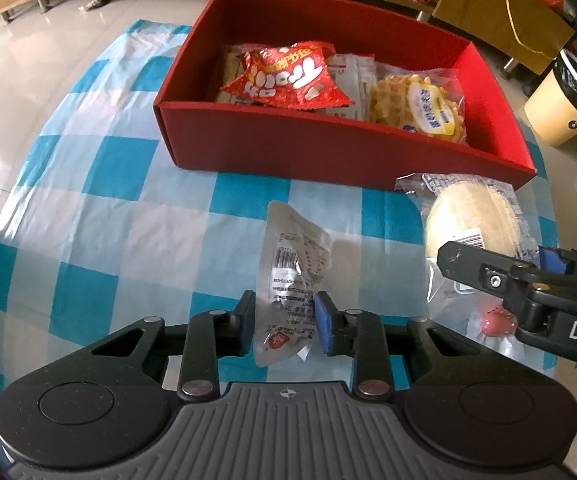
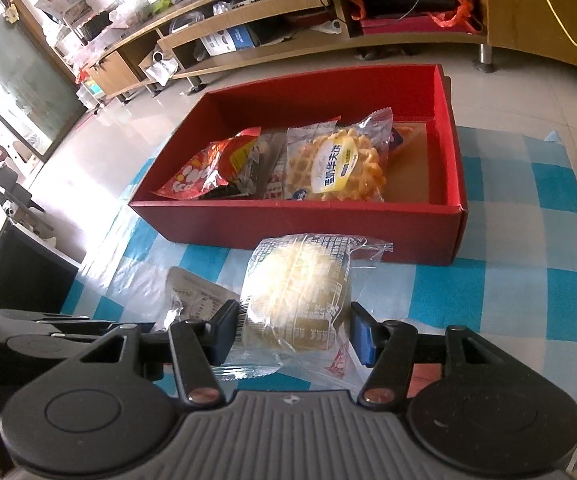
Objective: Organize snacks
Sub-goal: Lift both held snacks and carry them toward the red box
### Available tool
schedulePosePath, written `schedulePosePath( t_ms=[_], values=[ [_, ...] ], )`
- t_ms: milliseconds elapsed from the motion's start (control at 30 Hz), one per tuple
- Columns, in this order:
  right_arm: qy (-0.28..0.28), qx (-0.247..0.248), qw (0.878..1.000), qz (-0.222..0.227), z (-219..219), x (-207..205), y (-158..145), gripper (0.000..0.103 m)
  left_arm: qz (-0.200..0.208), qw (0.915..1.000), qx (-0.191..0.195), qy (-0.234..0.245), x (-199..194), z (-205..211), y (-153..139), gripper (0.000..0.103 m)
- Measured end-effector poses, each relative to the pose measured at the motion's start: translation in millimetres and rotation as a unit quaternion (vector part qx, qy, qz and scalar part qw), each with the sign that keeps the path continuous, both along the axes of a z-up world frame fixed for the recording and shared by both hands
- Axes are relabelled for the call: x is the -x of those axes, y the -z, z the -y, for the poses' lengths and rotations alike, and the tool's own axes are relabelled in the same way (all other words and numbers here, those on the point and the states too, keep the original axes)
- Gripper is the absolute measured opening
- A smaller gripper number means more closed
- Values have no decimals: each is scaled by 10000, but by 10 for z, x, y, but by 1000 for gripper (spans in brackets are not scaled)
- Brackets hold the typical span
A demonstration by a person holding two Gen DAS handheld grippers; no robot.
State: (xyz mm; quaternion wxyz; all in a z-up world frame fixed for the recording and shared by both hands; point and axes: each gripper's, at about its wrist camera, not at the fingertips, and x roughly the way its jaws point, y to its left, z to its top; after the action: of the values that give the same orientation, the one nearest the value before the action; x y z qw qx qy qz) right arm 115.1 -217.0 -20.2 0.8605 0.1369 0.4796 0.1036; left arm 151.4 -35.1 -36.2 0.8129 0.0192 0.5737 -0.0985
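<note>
Left gripper (image 1: 284,330) pinched on silver pouch (image 1: 294,276); right gripper (image 2: 292,330) clamped on wrapped cake (image 2: 300,296), both close before red box (image 1: 328,152). Bare checked bench (image 1: 88,220) leftward to its edge.

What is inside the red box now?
The red box holds a red snack bag, a waffle packet and flat white sachets. These cover most of the floor; anything beneath them is hidden.

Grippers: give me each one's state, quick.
Left gripper: fingers closed on the silver snack pouch.
Right gripper: fingers closed on the wrapped round cake.
</note>
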Motion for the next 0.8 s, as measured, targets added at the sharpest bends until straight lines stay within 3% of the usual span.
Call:
schedulePosePath(
  t_ms=[333, 400, 500, 633, 800],
  values=[
    [5, 29, 10000, 9, 16, 25, -6, 54, 129, 9998, -23, 159, 55, 66, -61, 29],
    [2, 15, 10000, 8, 15, 25, -10, 54, 130, 9996, -58, 225, 55, 86, -40, 34],
    [7, 7, 10000, -11, 14, 24, 4, 54, 58, 9996, -152, 222, 36, 98, 64, 52],
    [36, -7, 10000, -56, 31, 10, 28, 54, -113, 9993, -333, 113, -34, 106, 243, 55],
    [36, -17, 10000, -53, 41, 18, 22, 54, -109, 9997, -214, -18, -73, 80, 271, 54]
  ],
)
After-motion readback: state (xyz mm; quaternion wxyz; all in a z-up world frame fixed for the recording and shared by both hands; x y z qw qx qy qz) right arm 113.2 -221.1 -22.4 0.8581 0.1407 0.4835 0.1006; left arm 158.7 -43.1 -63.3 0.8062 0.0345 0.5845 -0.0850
